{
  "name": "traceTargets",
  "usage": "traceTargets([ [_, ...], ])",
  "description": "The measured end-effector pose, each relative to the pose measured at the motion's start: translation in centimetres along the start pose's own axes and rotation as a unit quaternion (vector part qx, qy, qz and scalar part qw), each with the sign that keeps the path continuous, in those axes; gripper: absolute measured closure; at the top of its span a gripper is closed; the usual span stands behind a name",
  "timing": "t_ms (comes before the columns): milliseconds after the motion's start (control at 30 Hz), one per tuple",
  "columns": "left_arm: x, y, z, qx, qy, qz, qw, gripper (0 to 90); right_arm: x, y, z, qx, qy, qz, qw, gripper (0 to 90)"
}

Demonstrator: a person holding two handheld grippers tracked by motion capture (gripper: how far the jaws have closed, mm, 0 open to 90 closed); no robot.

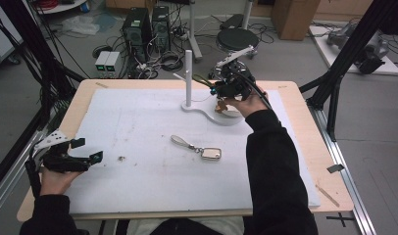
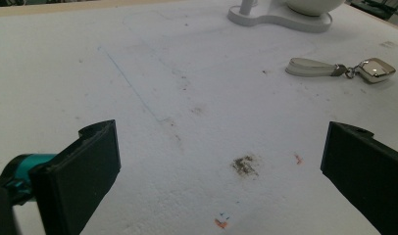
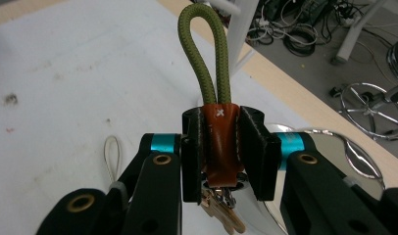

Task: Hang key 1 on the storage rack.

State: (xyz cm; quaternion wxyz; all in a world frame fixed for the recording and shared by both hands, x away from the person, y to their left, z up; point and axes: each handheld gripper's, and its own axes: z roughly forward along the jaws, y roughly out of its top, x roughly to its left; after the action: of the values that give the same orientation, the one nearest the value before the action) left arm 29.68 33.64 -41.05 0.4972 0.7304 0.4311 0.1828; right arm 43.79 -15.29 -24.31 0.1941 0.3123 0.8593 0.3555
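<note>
My right gripper (image 3: 220, 128) is shut on a brown leather tab (image 3: 220, 147). An olive-green cord loop (image 3: 207, 54) stands out past the jaws, and keys (image 3: 221, 210) hang under the tab. From above, that gripper (image 1: 215, 89) is held over the white stand's bowl (image 1: 227, 117), with the green loop (image 1: 201, 79) pointing towards the stand's upright post (image 1: 188, 76). Near the table's front left edge my left gripper (image 1: 87, 150) is wide open, and nothing lies between its jaws (image 2: 221, 166).
A second keychain lies mid-table, with a white strap (image 1: 180, 141) and a silver tag (image 1: 211, 153); the strap (image 2: 310, 67) and tag (image 2: 376, 70) are ahead of the left gripper. A white foam mat (image 1: 138, 122) covers the wooden table. A small dirt speck (image 1: 121, 158) marks it.
</note>
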Motion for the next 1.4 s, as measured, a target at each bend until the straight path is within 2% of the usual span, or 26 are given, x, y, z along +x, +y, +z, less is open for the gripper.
traceTargets([
  [167, 0.1, -0.1, -0.1, -0.002, 0.001, -0.003, 1.0000, 1.8, -0.2, 0.7, 0.6, -0.005, 0.003, 0.014, 0.9999, 71.6],
  [500, 0.2, -0.1, -0.1, -0.002, 0.001, -0.003, 1.0000, 1.8, -0.2, 1.9, 1.9, -0.002, 0.001, 0.014, 0.9999, 71.6],
  [667, 0.2, -0.1, 0.0, -0.002, -0.002, -0.003, 1.0000, 1.8, 0.5, 2.9, 2.7, 0.002, -0.003, 0.012, 0.9999, 71.5],
  [767, 0.1, -0.1, 0.0, 0.000, -0.003, -0.002, 1.0000, 1.8, 0.9, 3.3, 3.5, 0.016, -0.018, 0.009, 0.9997, 71.5],
  [900, 0.2, -0.1, -0.1, -0.007, -0.002, -0.005, 1.0000, 1.8, 0.9, 3.3, 4.1, 0.026, -0.033, 0.014, 0.9990, 71.5],
  [1400, 0.3, -0.1, 0.0, -0.005, -0.004, -0.005, 1.0000, 1.8, 0.9, 3.2, 6.4, 0.042, -0.043, 0.024, 0.9979, 70.8],
])
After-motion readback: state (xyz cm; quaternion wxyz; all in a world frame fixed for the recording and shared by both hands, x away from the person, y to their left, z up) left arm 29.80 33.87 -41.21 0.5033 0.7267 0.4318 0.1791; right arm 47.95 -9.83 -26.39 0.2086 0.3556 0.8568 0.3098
